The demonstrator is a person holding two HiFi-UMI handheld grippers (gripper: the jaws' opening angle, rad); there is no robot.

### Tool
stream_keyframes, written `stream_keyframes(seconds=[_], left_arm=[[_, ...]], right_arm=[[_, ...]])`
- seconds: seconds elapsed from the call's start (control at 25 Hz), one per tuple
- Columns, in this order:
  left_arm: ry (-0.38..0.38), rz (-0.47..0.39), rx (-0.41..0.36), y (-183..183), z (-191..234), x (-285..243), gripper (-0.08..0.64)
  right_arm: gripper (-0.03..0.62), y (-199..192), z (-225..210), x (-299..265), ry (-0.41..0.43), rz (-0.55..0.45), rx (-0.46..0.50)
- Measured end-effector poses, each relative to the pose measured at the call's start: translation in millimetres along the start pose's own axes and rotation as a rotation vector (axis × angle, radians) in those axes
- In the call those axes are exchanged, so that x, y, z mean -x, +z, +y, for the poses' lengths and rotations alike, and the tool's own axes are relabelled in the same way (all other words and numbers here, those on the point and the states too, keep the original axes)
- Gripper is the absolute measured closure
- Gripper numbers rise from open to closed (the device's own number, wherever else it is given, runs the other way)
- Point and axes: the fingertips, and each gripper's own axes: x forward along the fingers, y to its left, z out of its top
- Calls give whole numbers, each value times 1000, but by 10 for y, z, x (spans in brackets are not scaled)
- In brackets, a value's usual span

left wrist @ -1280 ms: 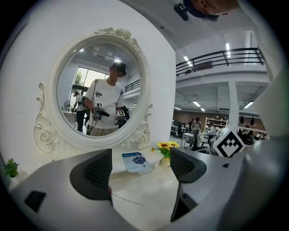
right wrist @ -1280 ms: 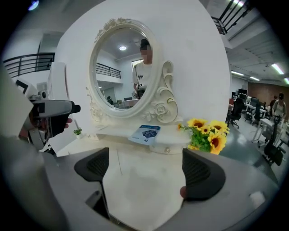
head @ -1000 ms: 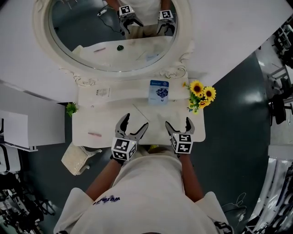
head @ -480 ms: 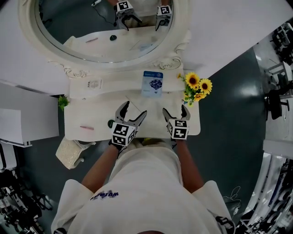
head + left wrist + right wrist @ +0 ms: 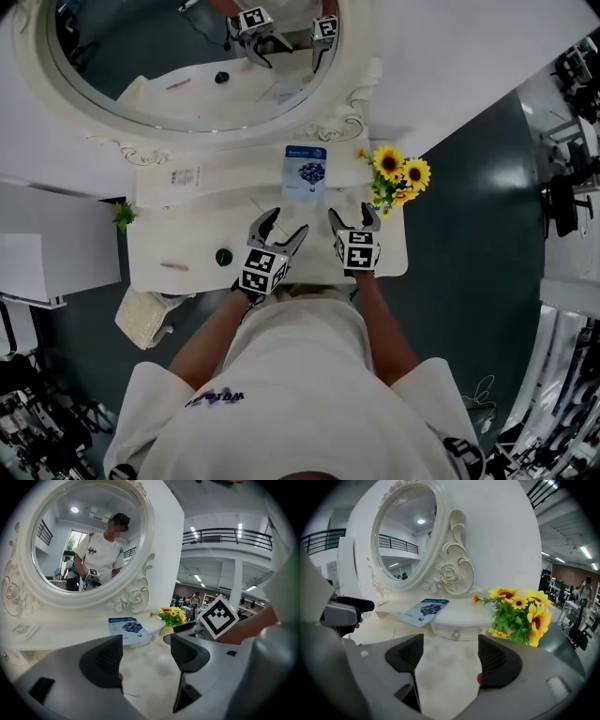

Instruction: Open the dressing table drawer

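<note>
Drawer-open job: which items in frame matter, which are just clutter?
Job:
- dressing table
- small drawer with knob

Lying about:
- blue packet
- sunflowers
- small green round object
- pink stick
- green sprig at the table's left edge
</note>
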Motion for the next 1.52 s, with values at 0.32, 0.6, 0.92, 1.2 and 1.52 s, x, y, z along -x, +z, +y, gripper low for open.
stream_keyframes(seconds=[0.32, 0.6, 0.92, 1.2, 1.52], left_arm=[[35, 17, 28, -25, 143, -50, 301], [62, 54, 47, -85, 267, -81, 399], [58, 81, 51, -124, 309, -183, 485], [70, 113, 70, -128, 287, -327, 538], [91, 186, 105, -256, 344, -314, 551]], right_arm=[[275, -64, -31, -220, 7, 46, 17], [302, -98, -42, -429, 5, 85, 33], [333, -154, -127, -674, -14, 116, 31], [362, -201, -124, -746, -23, 142, 21], [407, -223, -104, -876, -29, 145, 37]])
